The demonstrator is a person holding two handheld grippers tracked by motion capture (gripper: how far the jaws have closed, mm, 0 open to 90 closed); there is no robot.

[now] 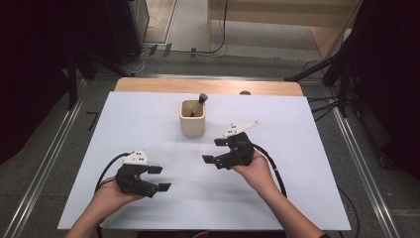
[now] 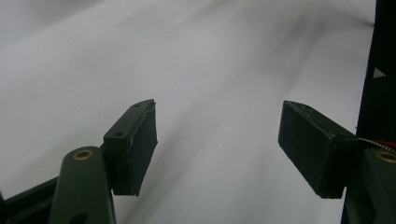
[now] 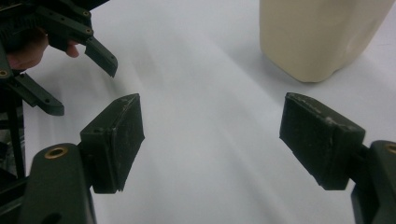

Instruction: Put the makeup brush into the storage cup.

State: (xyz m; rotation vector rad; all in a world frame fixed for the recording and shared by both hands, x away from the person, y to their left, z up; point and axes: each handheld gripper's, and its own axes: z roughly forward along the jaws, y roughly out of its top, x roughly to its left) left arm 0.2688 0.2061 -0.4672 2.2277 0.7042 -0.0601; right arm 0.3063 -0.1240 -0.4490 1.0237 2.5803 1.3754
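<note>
A cream square cup (image 1: 192, 119) stands upright near the middle back of the white table top (image 1: 148, 114). A dark-tipped stick (image 1: 200, 101) leans inside it, its end poking over the rim. My left gripper (image 1: 159, 178) hovers at the front left, open and empty, its jaws (image 2: 219, 144) wide apart over bare white surface. Right of centre, my right gripper (image 1: 214, 150) is open too, just in front of the cup. In the right gripper view the cup's base (image 3: 322, 37) sits beyond the open jaws (image 3: 210, 140), up and to the right, and the left gripper (image 3: 60, 42) appears at the upper left.
The white sheet covers a wooden table whose bare edge (image 1: 208, 85) shows at the back. Metal rails (image 1: 49, 144) run along both sides on the grey floor. Black stands (image 1: 341, 74) and cables lie beyond the table's corners.
</note>
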